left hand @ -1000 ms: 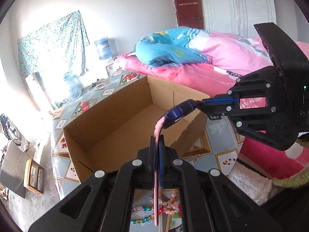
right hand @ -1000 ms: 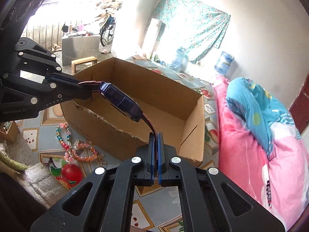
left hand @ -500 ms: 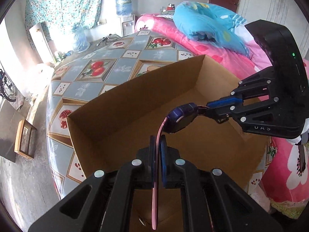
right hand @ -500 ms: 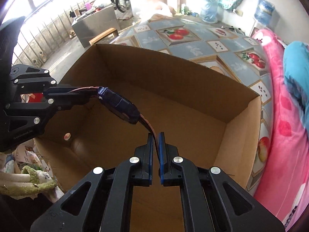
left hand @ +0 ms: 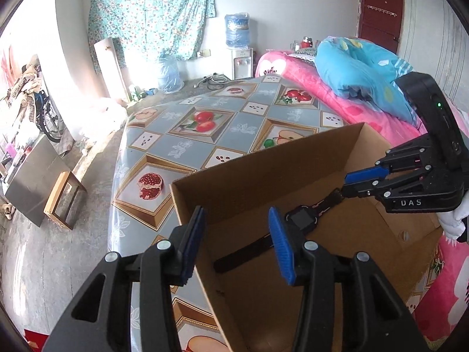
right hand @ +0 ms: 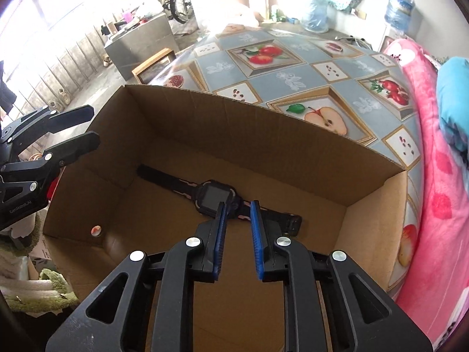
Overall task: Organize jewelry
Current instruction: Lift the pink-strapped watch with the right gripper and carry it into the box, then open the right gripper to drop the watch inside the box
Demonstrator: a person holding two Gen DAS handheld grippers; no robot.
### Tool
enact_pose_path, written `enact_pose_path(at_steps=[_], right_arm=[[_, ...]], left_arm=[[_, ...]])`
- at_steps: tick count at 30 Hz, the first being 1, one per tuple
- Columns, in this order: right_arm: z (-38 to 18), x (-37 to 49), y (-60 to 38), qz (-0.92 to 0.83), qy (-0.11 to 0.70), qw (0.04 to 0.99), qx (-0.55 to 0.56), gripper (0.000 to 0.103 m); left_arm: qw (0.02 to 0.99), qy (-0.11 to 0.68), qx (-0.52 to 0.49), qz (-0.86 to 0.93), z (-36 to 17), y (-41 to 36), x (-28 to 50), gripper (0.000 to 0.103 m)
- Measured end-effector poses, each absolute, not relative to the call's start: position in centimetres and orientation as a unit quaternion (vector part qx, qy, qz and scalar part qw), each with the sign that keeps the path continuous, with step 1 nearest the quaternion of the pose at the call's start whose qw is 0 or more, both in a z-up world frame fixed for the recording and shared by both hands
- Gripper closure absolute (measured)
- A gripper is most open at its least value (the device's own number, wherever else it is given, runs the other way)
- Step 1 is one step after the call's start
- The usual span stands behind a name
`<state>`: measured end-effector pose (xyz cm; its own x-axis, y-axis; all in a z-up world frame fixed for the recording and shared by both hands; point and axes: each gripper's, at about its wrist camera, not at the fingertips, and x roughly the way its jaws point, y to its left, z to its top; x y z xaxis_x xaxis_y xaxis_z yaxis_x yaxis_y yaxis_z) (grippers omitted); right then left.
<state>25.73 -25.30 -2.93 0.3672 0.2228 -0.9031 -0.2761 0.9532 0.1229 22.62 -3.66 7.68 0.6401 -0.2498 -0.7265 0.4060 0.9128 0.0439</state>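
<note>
Cardboard walls of the open box frame nearly everything I see, and flat on its brown floor lies the watch, dark strap stretched out straight with its square face up. My right gripper hovers just above the strap on the buckle side of the face, its blue-padded fingers a little apart and clamped on nothing, though from my left wrist view its fingertips look nearly together over that same strap end. My left gripper has its jaws spread wide and empty; it sits at the box's near-left corner, one blue pad outside the wall and the other over the interior, above the other strap end. The box stands on the tabletop, which wears a glossy cloth printed with apples and pomegranates. Beyond the box's far side runs a bed with a pink blanket and a blue pillow.
</note>
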Motion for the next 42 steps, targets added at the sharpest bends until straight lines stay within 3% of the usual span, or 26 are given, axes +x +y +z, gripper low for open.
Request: enact_pose_path(at_steps=[9,20,42], right_arm=[[-9.1,30.0,-22.0,0.186,0.663,0.724,0.039,0.081],[-7.4,30.6,-22.7,0.158,0.642,0.743,0.101,0.083],[-2.4,29.0,-20.6,0.101,0.633,0.759,0.112,0.079]], left_arm=[[0.926,0.350,0.057,-0.132,8.6,0.1,20.0,0.048],[0.928,0.351,0.027,-0.124,6.6,2.2,17.8,0.045],[0.927,0.350,-0.022,-0.133,4.2,6.6,12.3,0.037]])
